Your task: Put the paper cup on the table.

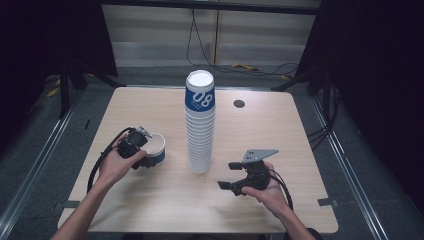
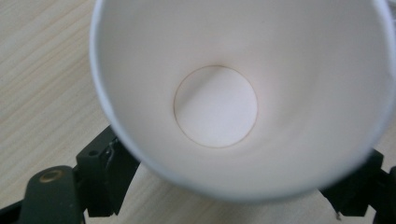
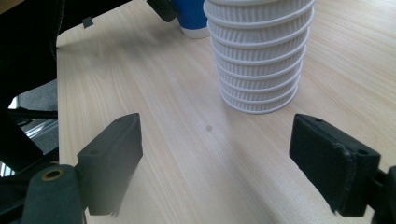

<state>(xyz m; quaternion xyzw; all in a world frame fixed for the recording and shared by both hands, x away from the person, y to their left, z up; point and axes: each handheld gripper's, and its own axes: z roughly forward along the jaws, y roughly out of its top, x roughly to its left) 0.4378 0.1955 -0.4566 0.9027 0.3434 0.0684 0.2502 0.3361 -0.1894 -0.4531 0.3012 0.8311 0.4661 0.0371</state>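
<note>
A tall stack of white paper cups [image 1: 200, 125], its top cup banded blue and marked 08, stands mid-table; its ribbed lower part [image 3: 259, 51] shows in the right gripper view. Left of it is a single cup [image 1: 154, 148], white inside with a blue band. My left gripper [image 1: 143, 154] is shut on this cup, and I look straight into its mouth [image 2: 215, 105] with a black jaw on either side. Whether its base rests on the table I cannot tell. My right gripper [image 1: 229, 175] stands open near the stack's front right, jaws wide and nothing between them [image 3: 217, 140].
The light wooden table [image 1: 150, 210] has a round dark grommet hole [image 1: 239, 103] behind the stack. Cables [image 1: 260, 67] lie on the floor beyond the far edge. Dark curtains hang at both sides. Bare wood lies between my right jaws and the stack.
</note>
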